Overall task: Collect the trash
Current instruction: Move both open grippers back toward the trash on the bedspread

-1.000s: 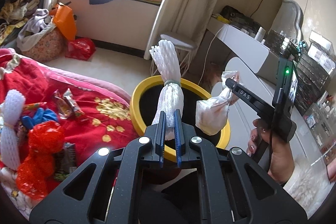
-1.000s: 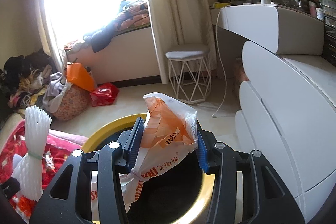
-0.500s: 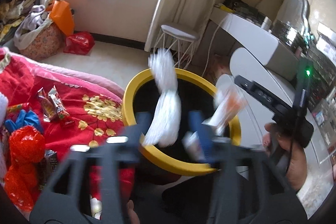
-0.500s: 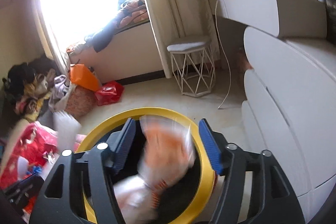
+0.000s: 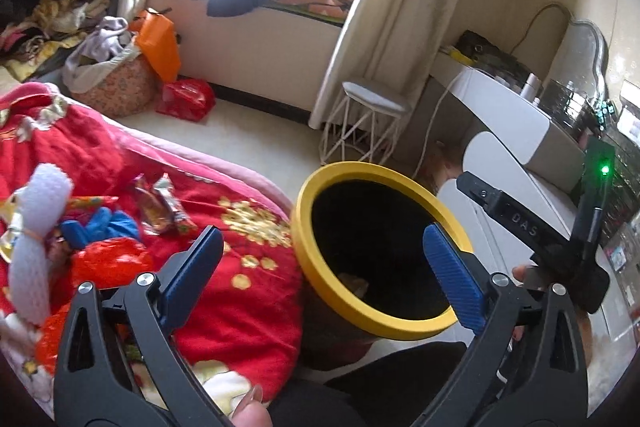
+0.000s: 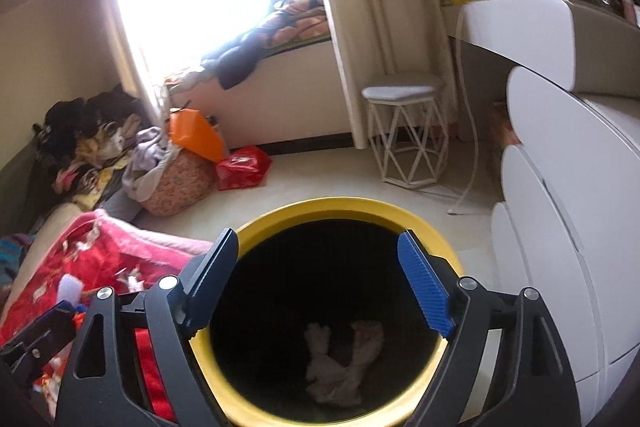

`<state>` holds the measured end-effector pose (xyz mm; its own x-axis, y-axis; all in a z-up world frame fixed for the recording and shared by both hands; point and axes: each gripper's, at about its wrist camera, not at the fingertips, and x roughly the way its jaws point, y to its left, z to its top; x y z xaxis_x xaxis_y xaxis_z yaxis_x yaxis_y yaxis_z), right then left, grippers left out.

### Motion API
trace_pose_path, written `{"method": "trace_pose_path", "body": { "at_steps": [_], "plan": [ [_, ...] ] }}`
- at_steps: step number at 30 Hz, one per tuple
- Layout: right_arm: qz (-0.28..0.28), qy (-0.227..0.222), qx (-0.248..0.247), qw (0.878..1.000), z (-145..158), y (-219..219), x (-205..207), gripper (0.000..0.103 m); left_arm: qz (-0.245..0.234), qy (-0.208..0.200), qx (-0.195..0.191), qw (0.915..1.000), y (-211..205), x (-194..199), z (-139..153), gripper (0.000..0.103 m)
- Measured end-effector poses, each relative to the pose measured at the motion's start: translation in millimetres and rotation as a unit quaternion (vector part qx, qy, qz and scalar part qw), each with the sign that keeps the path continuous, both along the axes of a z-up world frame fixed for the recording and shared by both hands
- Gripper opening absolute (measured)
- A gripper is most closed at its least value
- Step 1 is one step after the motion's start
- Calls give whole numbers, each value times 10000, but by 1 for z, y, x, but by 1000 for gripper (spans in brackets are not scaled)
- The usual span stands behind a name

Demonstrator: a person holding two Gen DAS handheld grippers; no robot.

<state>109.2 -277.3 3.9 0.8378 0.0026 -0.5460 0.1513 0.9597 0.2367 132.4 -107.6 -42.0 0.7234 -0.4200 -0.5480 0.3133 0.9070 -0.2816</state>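
where the bin's dark inside shows in the right wrist view, two pieces of trash lie at the bottom: a white foam net [image 6: 326, 373] and a pale wrapper [image 6: 366, 341] w/ some orange, touching each other. the bin [image 6: 440, 233] is black inside w/ a yellow rim and stands on the floor, just below and ahead of both tools.

right gripper [image 6: 320, 279] hangs over the bin mouth, jaws opening, nothing btw them, the blue pads frame the rim on both sides. left gripper [image 5: 322, 271] is near the bin's left edge, jaws also opening and very wide, nothing btw them; a fingertip shows at the bottom edge under it.

to the left of the left gripper is a red blanket [image 5: 248, 291] w/ more trash on it: another white foam net [image 5: 34, 247], a red net [image 5: 112, 263], a snack wrapper [image 5: 160, 205], sth blue [image 5: 100, 227]. beyond the bin, further ahead, a white stool [image 6: 406, 131], a curtain [image 6: 360, 7] and a white dresser [image 6: 560, 207] to the right.
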Motion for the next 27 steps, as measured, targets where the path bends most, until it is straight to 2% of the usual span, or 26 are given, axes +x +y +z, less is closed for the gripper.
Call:
{"method": "trace_pose_path", "body": {
  "at_steps": [13,27],
  "plan": [
    [613,-195,-52,9979,27,49,-6,84,407,-292,-54,9987,38,-19,19,92],
    [1155,-358,-121,9926,34,90,-20,86,891,-471,-27,9949,84,-33,27,92]
  ]
}}
